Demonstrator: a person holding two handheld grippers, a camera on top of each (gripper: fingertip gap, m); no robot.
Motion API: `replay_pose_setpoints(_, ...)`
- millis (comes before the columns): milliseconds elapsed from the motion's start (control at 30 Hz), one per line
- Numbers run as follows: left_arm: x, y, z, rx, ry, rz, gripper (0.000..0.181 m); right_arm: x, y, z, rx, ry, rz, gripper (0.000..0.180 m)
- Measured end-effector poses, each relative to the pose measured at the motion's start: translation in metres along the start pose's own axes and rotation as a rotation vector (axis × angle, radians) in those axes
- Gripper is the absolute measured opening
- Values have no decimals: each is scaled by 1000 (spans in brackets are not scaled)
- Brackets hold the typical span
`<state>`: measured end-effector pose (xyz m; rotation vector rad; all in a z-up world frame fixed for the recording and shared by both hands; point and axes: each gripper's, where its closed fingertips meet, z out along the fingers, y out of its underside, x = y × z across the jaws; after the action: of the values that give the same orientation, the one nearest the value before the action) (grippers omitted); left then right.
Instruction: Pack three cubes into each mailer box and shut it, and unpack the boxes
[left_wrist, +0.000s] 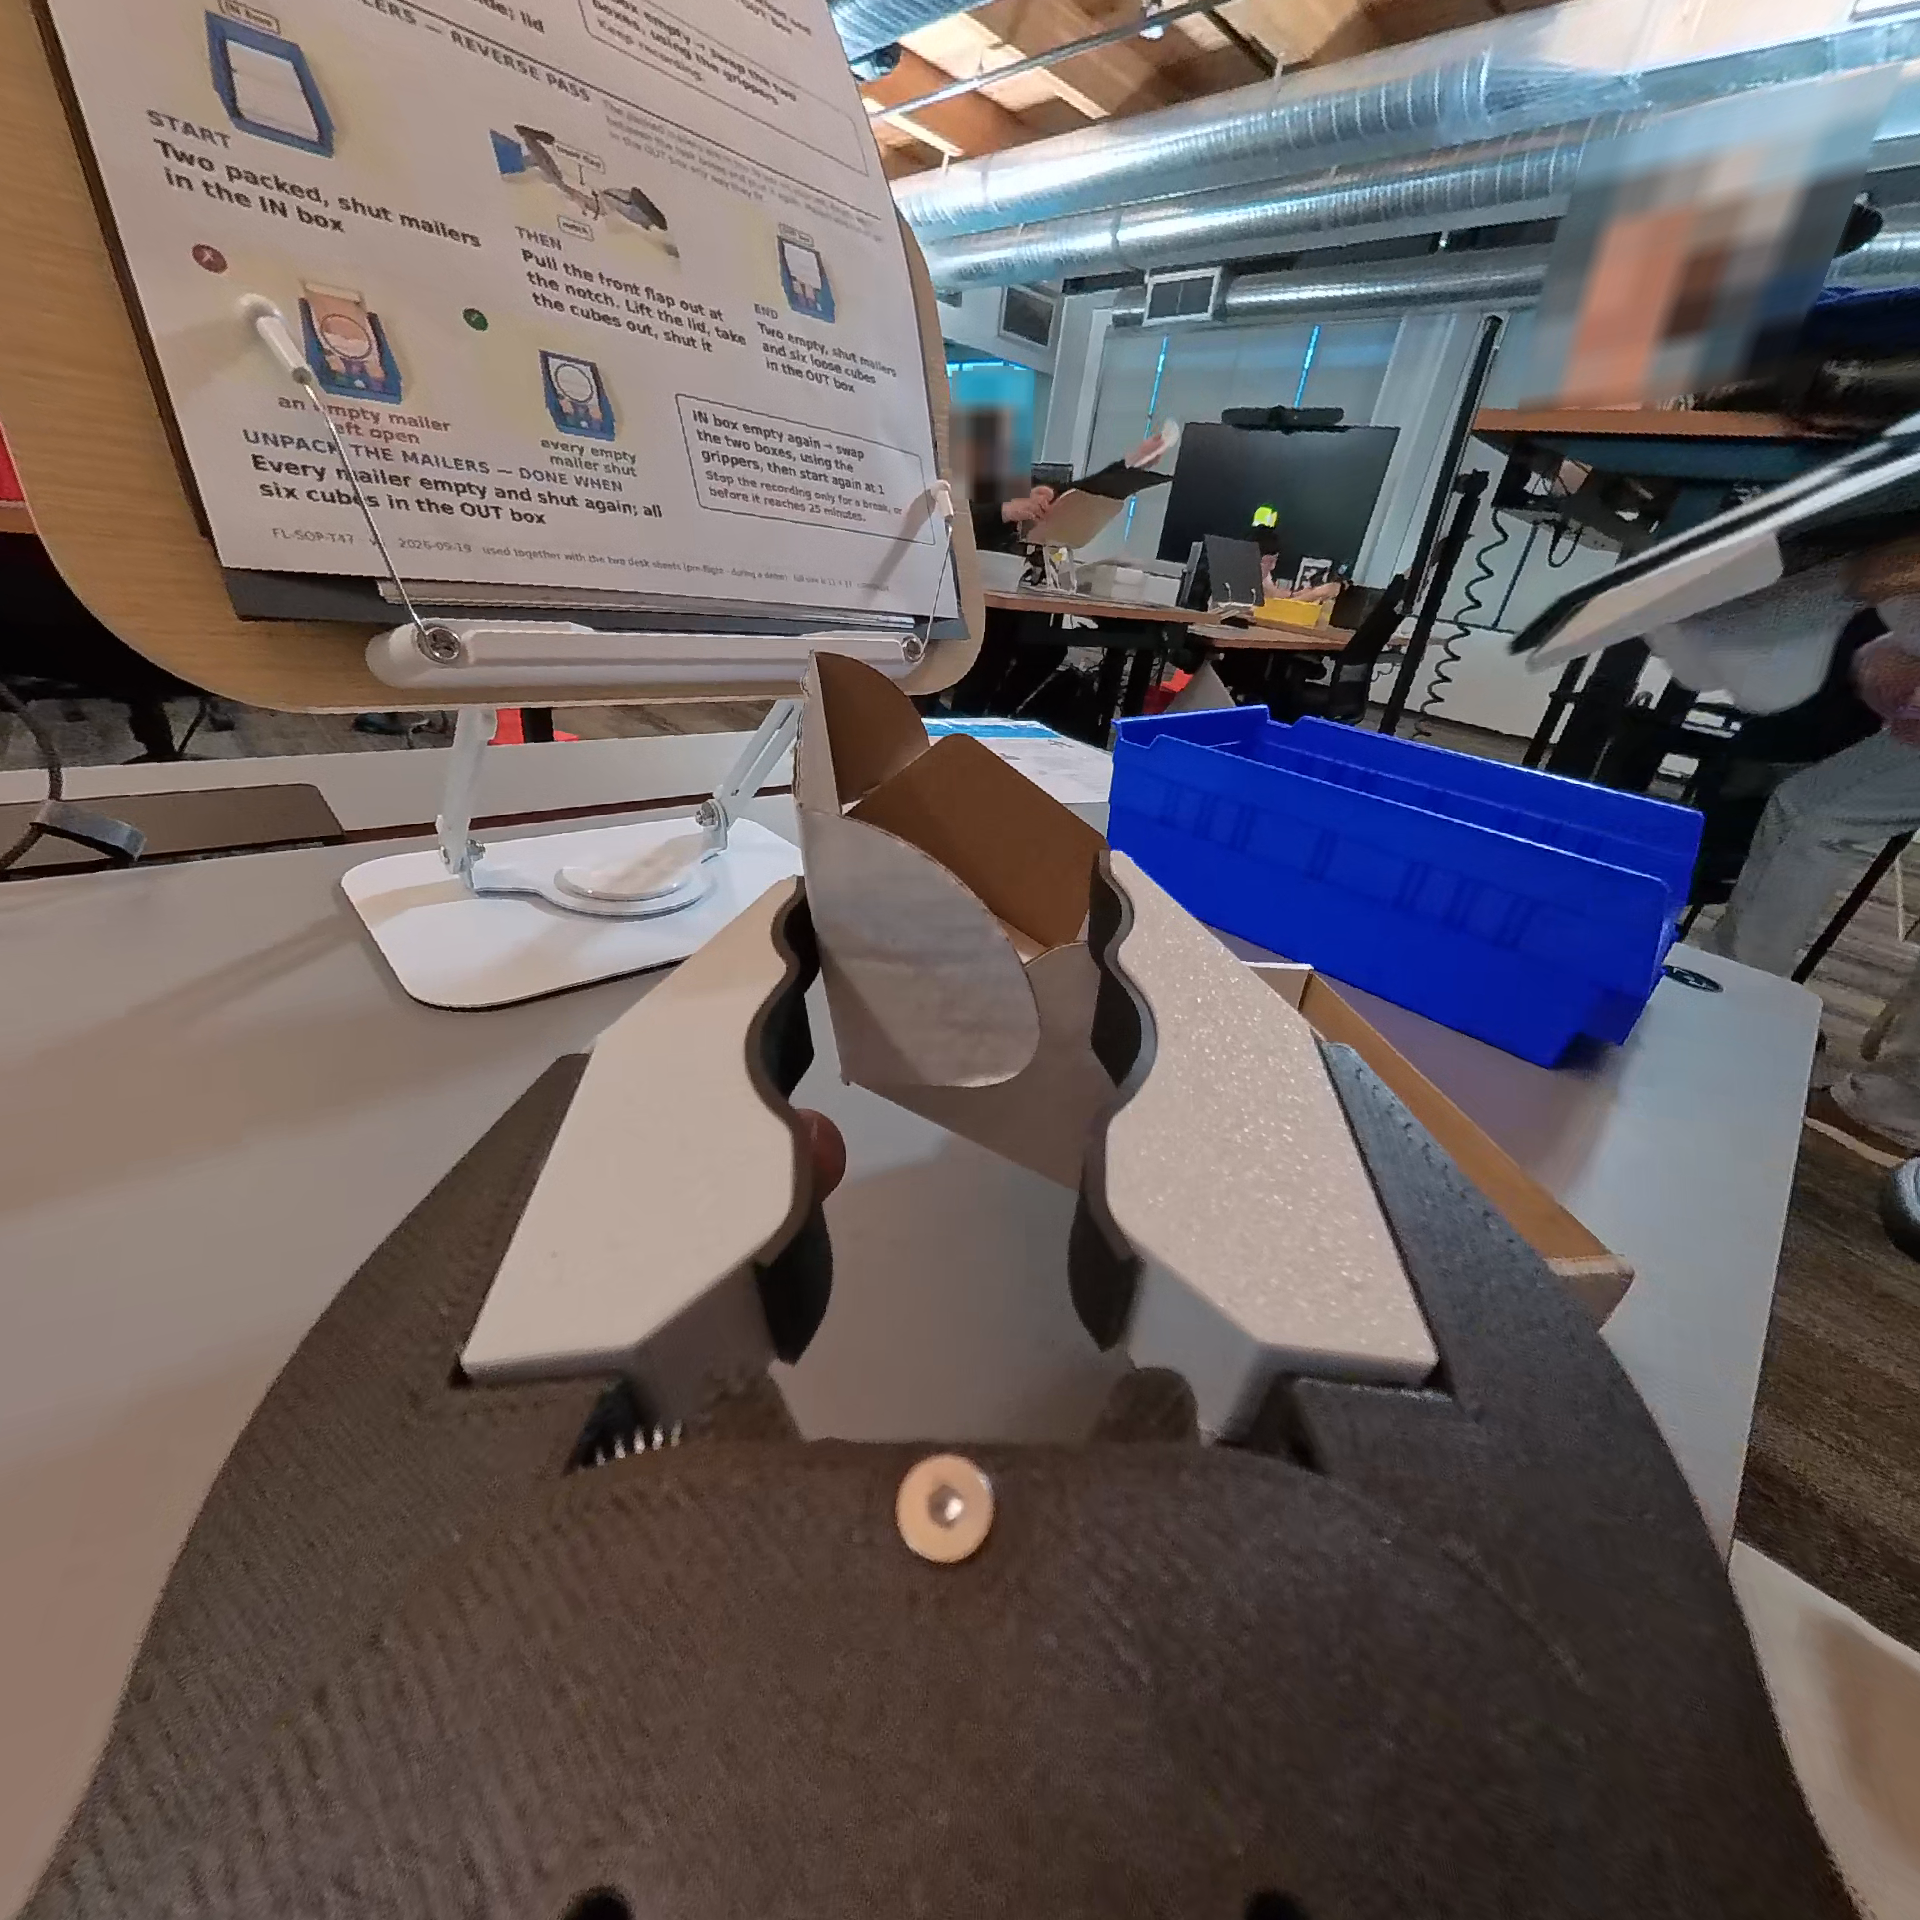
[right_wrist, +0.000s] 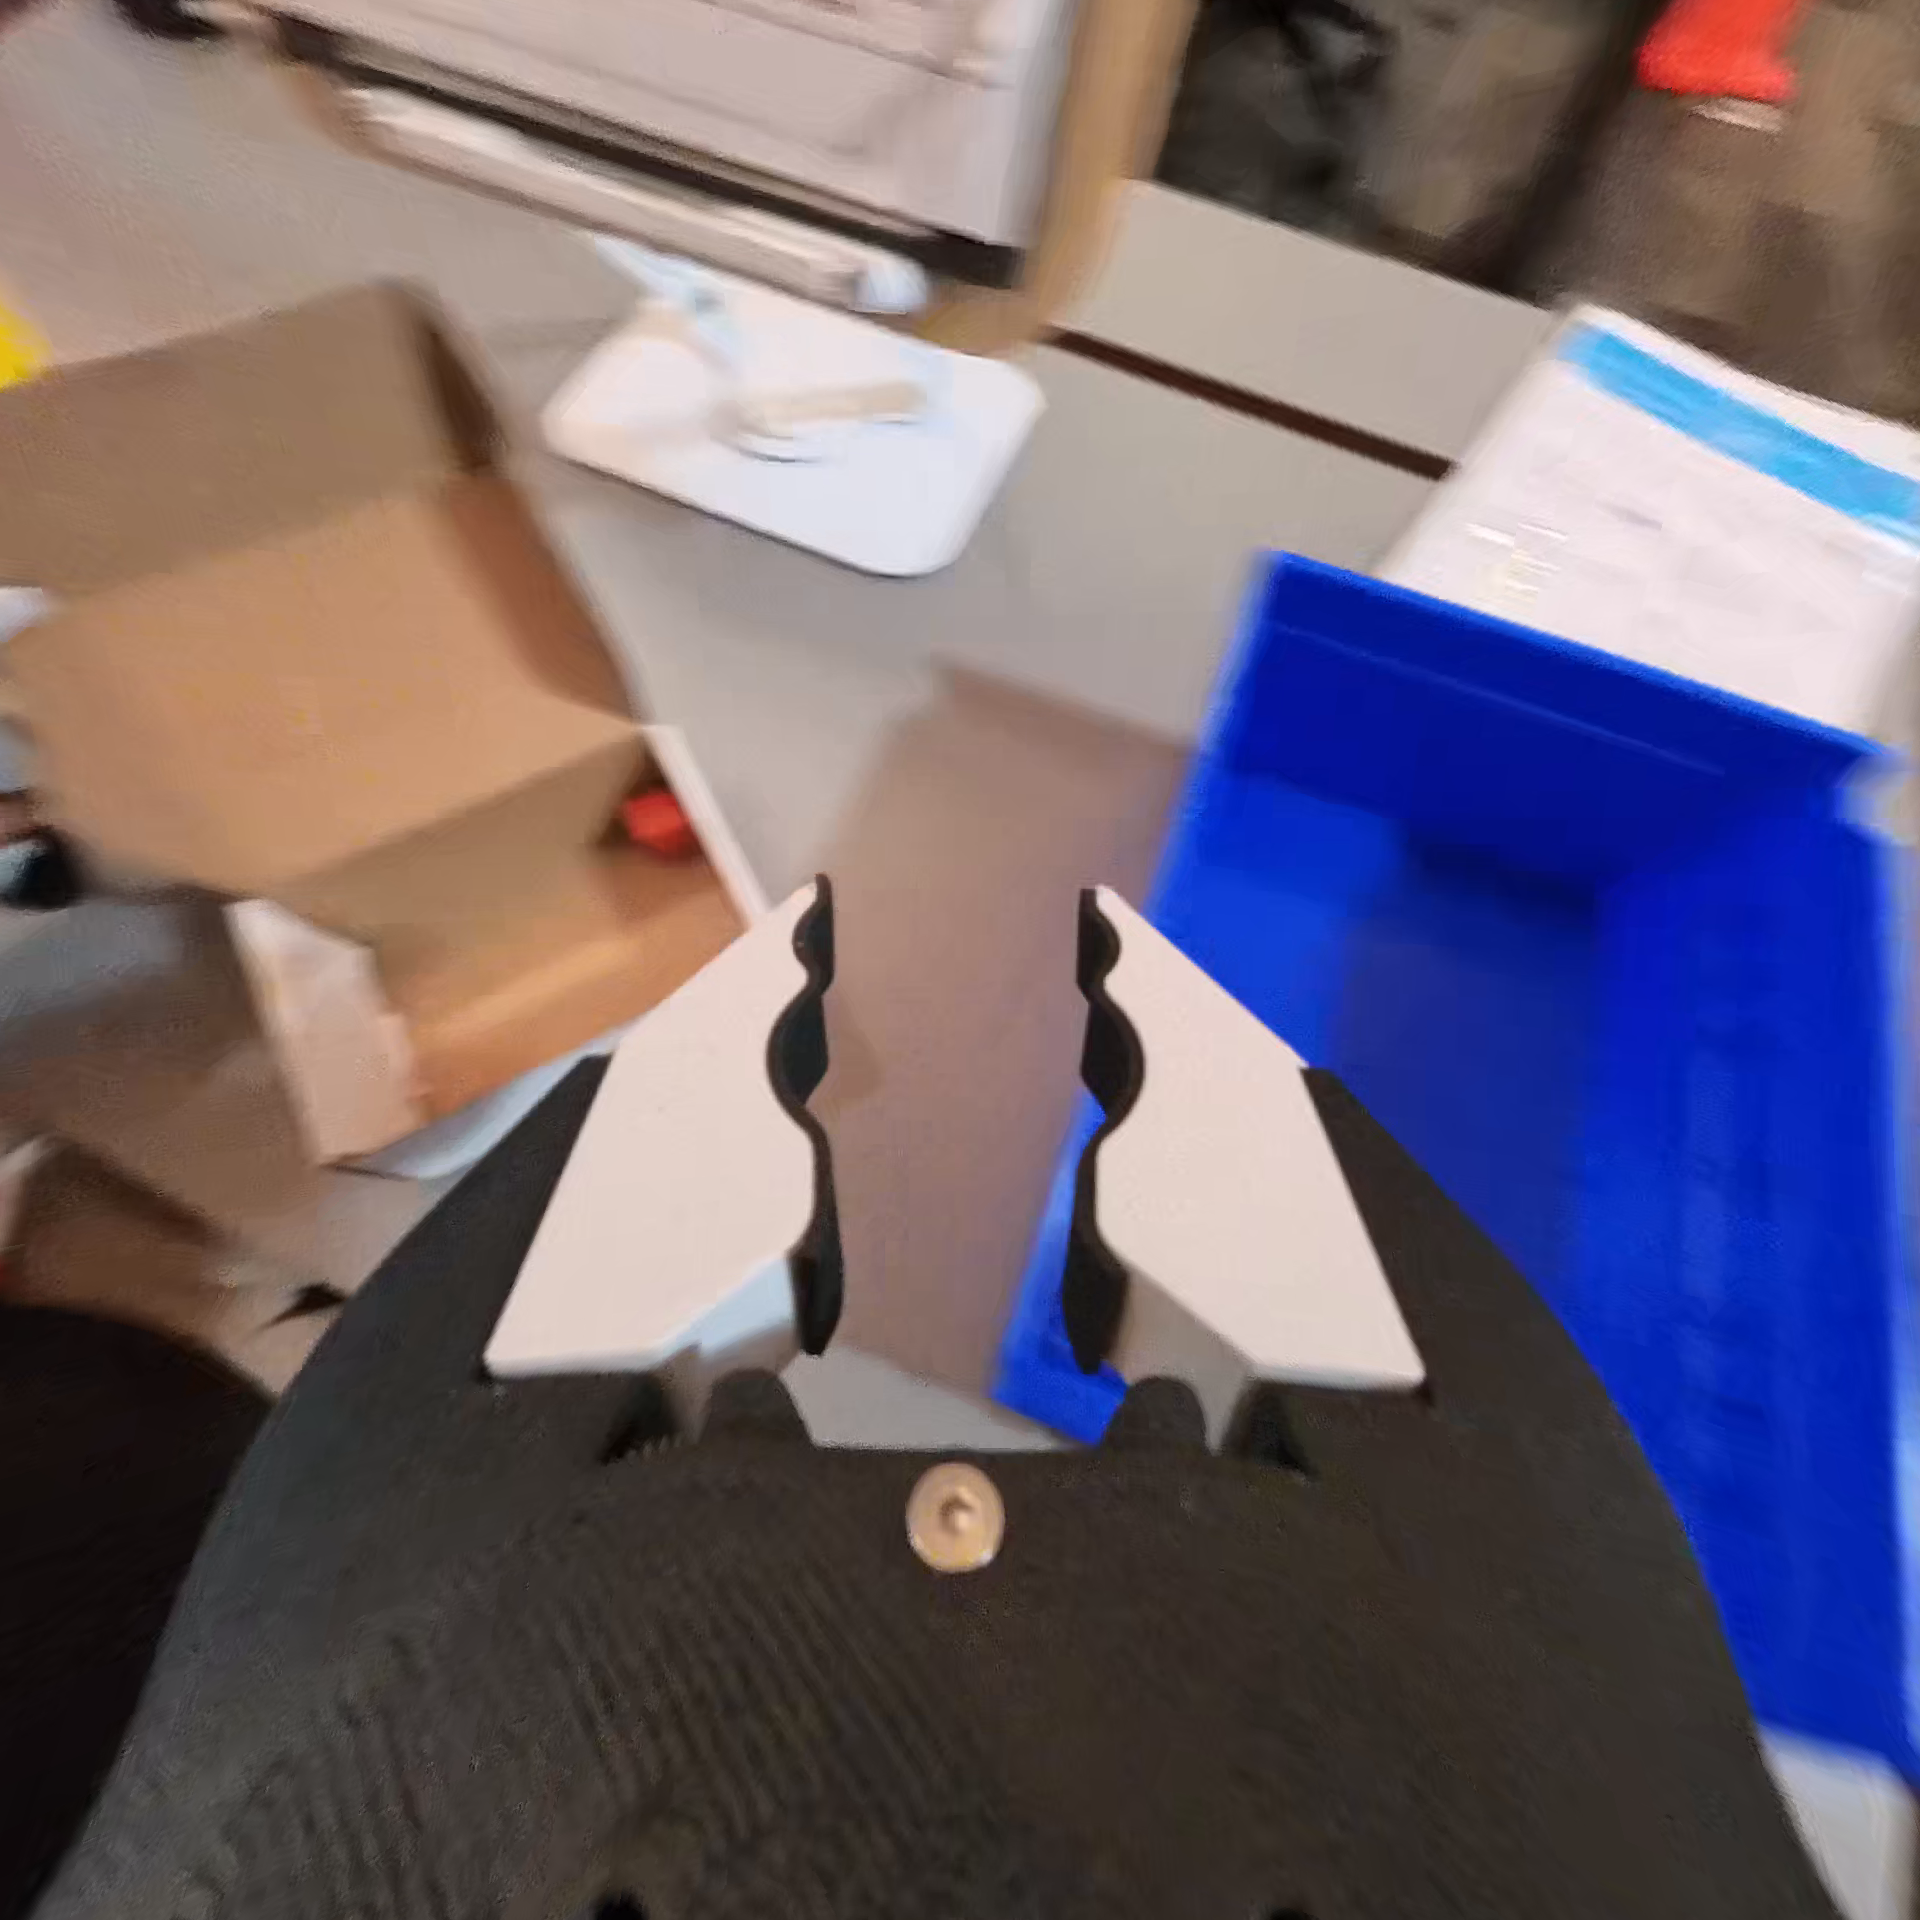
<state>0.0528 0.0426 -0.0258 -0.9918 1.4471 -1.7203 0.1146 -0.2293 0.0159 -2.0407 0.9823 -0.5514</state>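
Note:
An open mailer box, white outside and brown inside, lies on the table with its lid raised. My left gripper is open, with a rounded side flap of the lid standing between the jaws. A bit of red shows low beside the left finger. In the blurred right wrist view the same mailer box sits at the left with a red cube inside. My right gripper is open and empty above the table between the mailer and the blue bin. It also shows in the left wrist view.
The blue bin stands to the right of the mailer and looks empty. A document stand with a white base stands behind. A printed sheet lies beyond the bin. A person stands at the table's right edge.

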Motion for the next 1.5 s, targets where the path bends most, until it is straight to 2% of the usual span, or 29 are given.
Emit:
replay_pose_setpoints(100, 2, -1, 0, 3, 3, 10, 53, -75, -4, 44, -24, -191, -110, 42)
replay_pose_setpoints(200, 3, -1, -1, 5, 6, 26, 52, -126, 17, 96, -129, -280, -242, 43)
replay_pose_setpoints(300, 3, -1, -2, 7, 8, 30, 52, -136, 41, 141, -235, -195, -437, 44)
replay_pose_setpoints(400, 3, -1, -3, 4, 16, 33, 56, -131, 35, 162, -215, -60, -599, 44)
replay_pose_setpoints(667, 11, 3, -1, -7, 42, 75, 55, -146, 32, 156, -185, -89, -649, 36)
replay_pose_setpoints(1067, 10, 3, -1, -6, 41, 59, 54, -141, 63, 179, -316, -180, -693, 42)
replay_pose_setpoints(1100, 11, 3, -1, -5, 42, 59, 54, -141, 66, 180, -330, -184, -694, 40)
replay_pose_setpoints(1167, 10, 3, -1, -6, 42, 59, 54, -147, 72, 175, -353, -235, -670, 23)
replay_pose_setpoints(1233, 10, 3, -1, -6, 42, 57, 54, -154, 77, 166, -381, -298, -626, 22)
replay_pose_setpoints(1367, 10, 3, -1, -5, 43, 53, 54, -146, 77, 164, -372, -270, -608, 26)
replay_pose_setpoints(1500, 11, 3, -1, -6, 45, 62, 53, -150, 81, 166, -374, -306, -590, 23)
